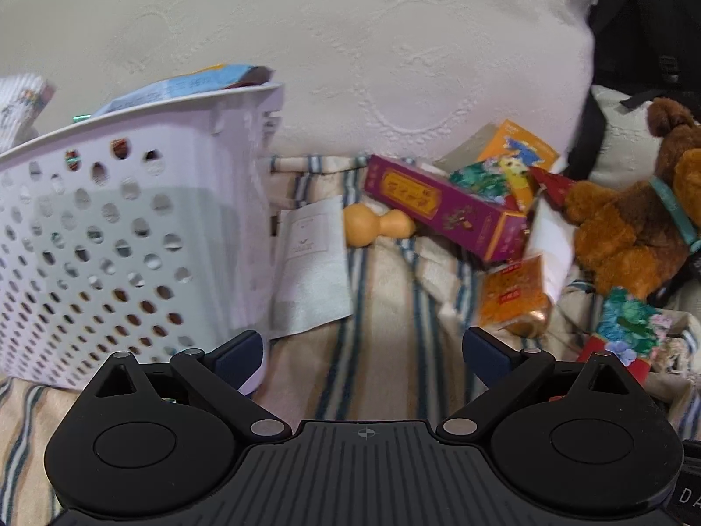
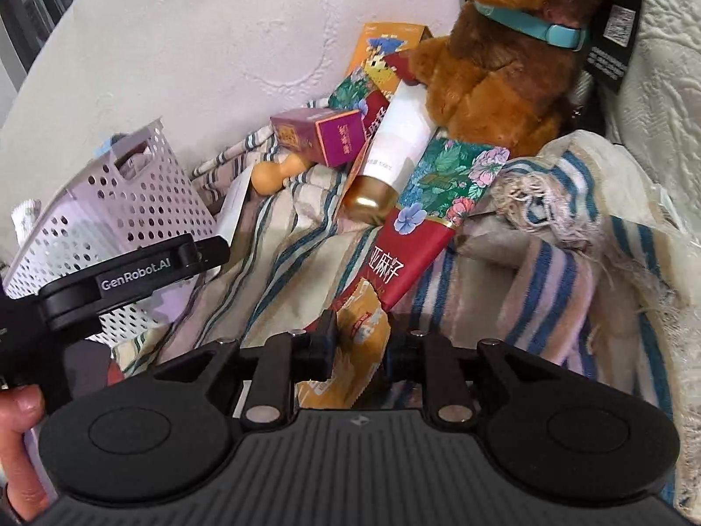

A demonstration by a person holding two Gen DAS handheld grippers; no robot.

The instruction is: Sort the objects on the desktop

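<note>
The right gripper [image 2: 357, 346] is clenched on an orange snack packet [image 2: 350, 350], crinkled and shiny with red print, low over the striped cloth [image 2: 547, 271] just below a red floral pouch [image 2: 420, 228]. The left gripper [image 1: 363, 350] hangs released, jaws wide, beside the white perforated basket [image 1: 109, 236]. A blue-and-orange packet [image 1: 192, 85] pokes above the basket's rim.
</note>
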